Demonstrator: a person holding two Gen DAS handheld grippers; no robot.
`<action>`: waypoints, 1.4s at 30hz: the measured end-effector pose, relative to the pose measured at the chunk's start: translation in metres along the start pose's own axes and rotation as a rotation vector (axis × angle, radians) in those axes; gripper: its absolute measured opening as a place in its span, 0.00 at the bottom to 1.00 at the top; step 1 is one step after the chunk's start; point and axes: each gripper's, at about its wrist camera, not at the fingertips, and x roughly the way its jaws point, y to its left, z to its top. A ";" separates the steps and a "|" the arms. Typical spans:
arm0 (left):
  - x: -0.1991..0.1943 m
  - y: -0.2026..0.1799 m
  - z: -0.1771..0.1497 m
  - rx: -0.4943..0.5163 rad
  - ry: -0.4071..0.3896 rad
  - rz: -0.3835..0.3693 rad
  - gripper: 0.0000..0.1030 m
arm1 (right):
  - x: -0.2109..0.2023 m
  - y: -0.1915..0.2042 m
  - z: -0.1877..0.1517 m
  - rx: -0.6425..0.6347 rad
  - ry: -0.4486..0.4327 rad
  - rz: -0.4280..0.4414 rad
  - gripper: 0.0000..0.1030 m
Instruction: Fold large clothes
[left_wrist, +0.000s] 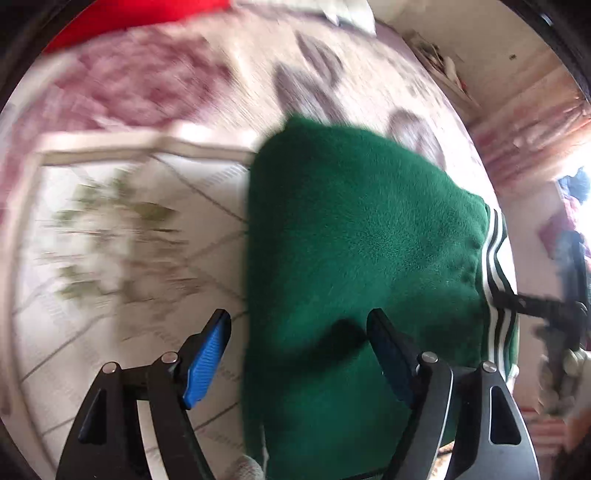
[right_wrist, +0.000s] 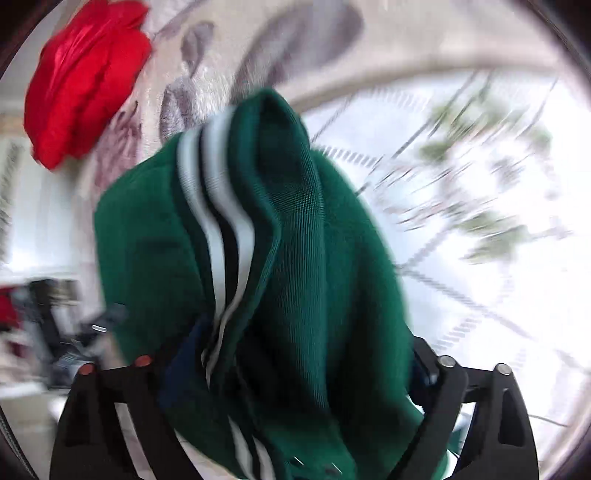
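Progress: your green fleece garment with striped trim (left_wrist: 354, 229) lies folded in a bundle on the floral bedspread (left_wrist: 140, 92) | left gripper (left_wrist: 299, 325) jaws wide, holding nothing | right gripper (right_wrist: 295, 369) jaws spread, cloth bunched between, seemingly released | left: tidy, set aside.

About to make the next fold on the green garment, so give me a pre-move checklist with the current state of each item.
1. Left gripper open, pads off the cloth: ok.
2. Right gripper clear of the green garment: cannot tell; its fingers are hidden behind bunched cloth.
3. Garment lying flat: not ok; it is heaped, striped trim on top.
4. Red garment apart from the green one: ok.
5. Bedspread bare beside the garment for spreading: ok.
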 end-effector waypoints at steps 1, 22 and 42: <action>-0.014 -0.003 -0.008 -0.003 -0.033 0.042 0.79 | -0.012 0.007 -0.009 -0.028 -0.035 -0.077 1.00; -0.345 -0.159 -0.175 0.058 -0.280 0.228 0.99 | -0.359 0.127 -0.340 -0.077 -0.422 -0.449 1.00; -0.567 -0.227 -0.298 0.071 -0.454 0.255 0.99 | -0.642 0.201 -0.558 -0.156 -0.698 -0.454 1.00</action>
